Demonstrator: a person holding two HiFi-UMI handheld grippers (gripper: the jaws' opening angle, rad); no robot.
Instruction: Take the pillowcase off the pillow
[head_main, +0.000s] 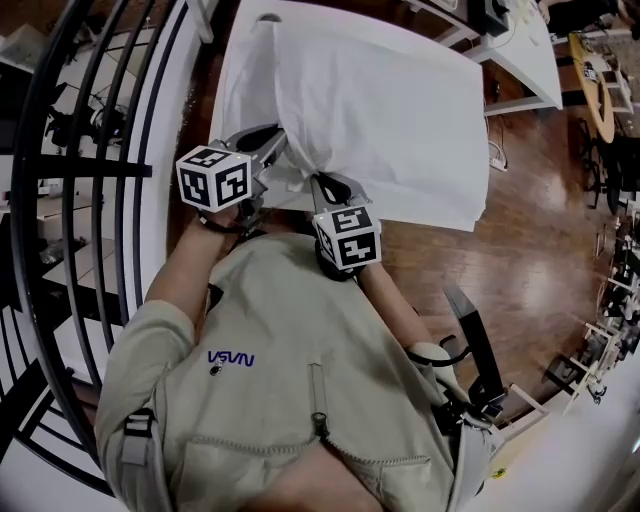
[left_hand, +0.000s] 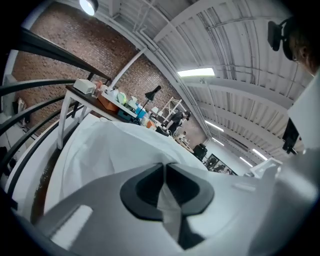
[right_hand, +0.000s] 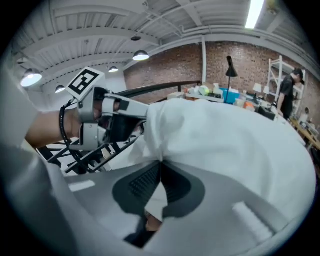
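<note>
"Looking down past the beige sweatshirt (head_main: 290, 400), what have the two tongs got?"

"Both are clamped on the white pillowcase (head_main: 380, 110). The left gripper (head_main: 283, 150) has its jaws together on a fold at the near edge, with a strip of cloth running back between the pads. The right gripper (head_main: 319, 182), just beside it on the right, is closed on a bunched pleat of the same edge."

"And where does the pillowcase sit?"

"Ahead of the person, spreading far and to the right from the two pinches, above the wooden floor (head_main: 540, 200). I cannot tell what it rests on."

"Anything crowding them?"

"A black railing (head_main: 60, 250) curves close along the left, near the left gripper. A white table (head_main: 520, 50) stands far right. The cloth itself fills most of each gripper view."

"Beyond the cloth?"

"A brick wall (right_hand: 200, 60), a cluttered desk (left_hand: 107, 102), a black lamp (right_hand: 231, 65), and a person (right_hand: 287, 90) standing far right."
</note>
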